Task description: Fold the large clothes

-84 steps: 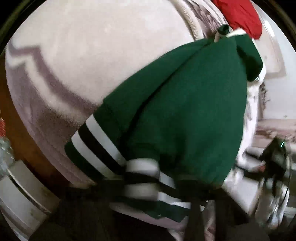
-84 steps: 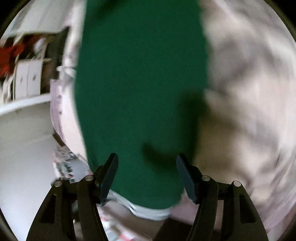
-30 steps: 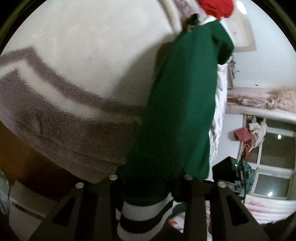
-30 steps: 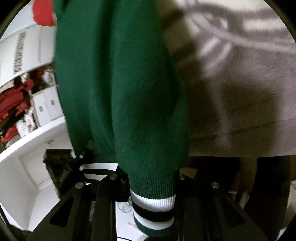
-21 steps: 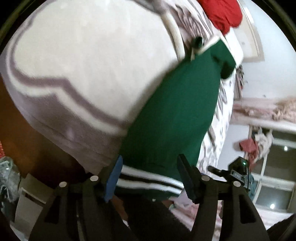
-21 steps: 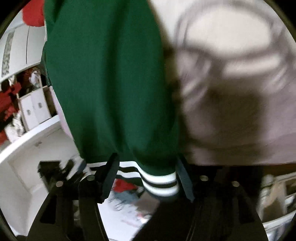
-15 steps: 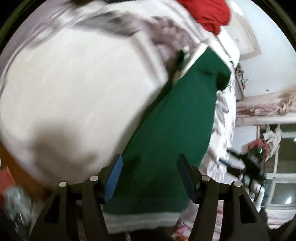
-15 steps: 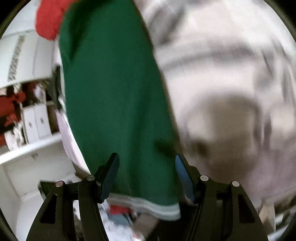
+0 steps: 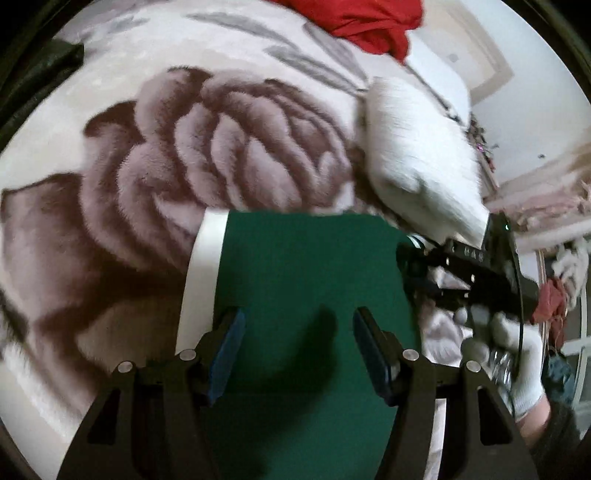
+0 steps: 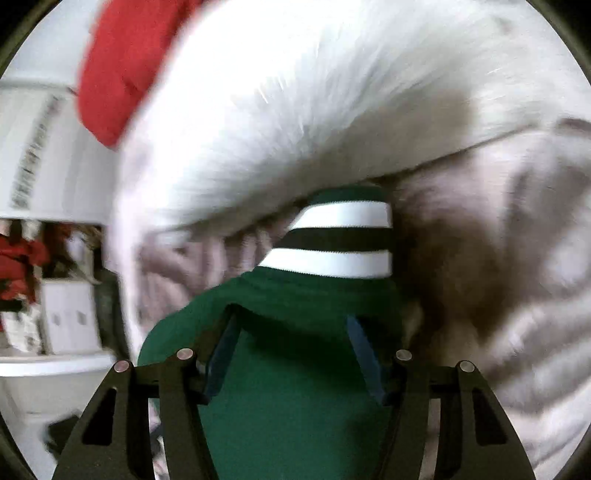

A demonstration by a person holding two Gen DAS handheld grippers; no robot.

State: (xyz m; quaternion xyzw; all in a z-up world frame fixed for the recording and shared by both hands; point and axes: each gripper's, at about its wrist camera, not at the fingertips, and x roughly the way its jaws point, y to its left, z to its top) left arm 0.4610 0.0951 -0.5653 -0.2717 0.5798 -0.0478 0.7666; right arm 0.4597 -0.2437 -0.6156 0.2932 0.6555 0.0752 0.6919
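A green sweater (image 9: 310,295) with white trim and a black-and-white striped cuff (image 10: 332,236) lies folded into a narrow panel on a rose-patterned plush blanket (image 9: 221,147), its far end just short of a white furry garment (image 9: 417,162); a red garment (image 9: 369,22) sits at the blanket's far edge. The left gripper (image 9: 297,334) hovers over the panel, jaws wide and holding nothing; the right gripper (image 10: 291,349) is likewise spread, with green cloth bunched between its fingers. The next fold likely goes best if both grippers pinch the near corners evenly and carry them squarely toward the cuff end, clear of the white fur.
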